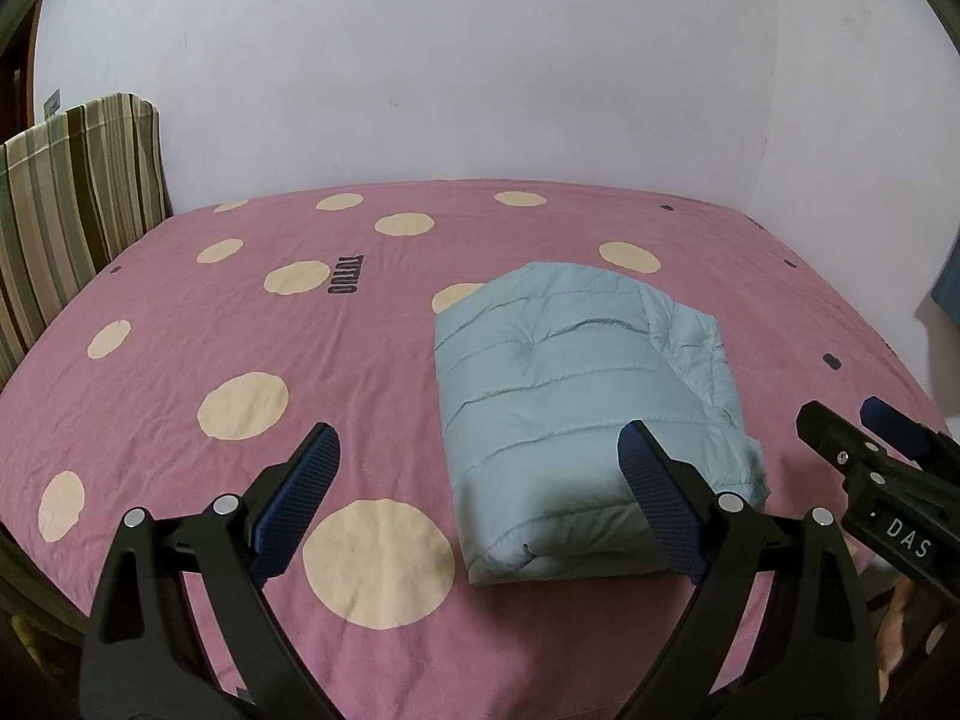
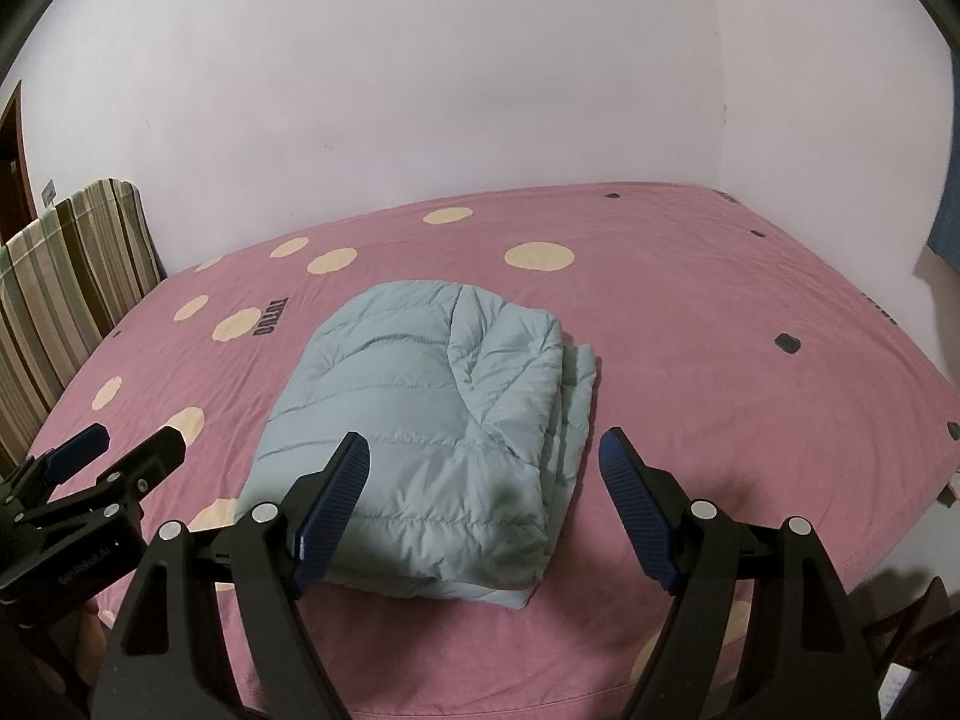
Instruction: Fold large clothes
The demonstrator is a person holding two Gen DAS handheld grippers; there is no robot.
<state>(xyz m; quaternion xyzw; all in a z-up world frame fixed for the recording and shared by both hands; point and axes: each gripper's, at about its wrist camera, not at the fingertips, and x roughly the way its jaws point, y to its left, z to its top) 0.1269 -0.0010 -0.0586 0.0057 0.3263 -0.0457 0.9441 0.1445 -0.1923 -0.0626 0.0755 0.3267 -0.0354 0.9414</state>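
A pale blue quilted puffer jacket [image 1: 576, 384] [image 2: 432, 408] lies folded into a thick rectangle on the pink bed sheet [image 1: 372, 324] [image 2: 690, 312]. My left gripper [image 1: 480, 444] hovers open above the sheet near the front edge, with the jacket's near left corner between and under its blue pads and nothing gripped. My right gripper [image 2: 483, 450] is open too, held over the jacket's near right part without touching it. Each gripper shows in the other's view: the right one [image 1: 858, 420] at the far right, the left one [image 2: 120, 444] at the far left.
The sheet has cream dots and a dark printed word [image 1: 345, 276]. A striped cushion [image 1: 72, 204] stands against the white wall [image 1: 420, 72] at the bed's left end. A dark blue cloth [image 2: 945, 222] hangs at the far right. The bed's front edge runs just below the grippers.
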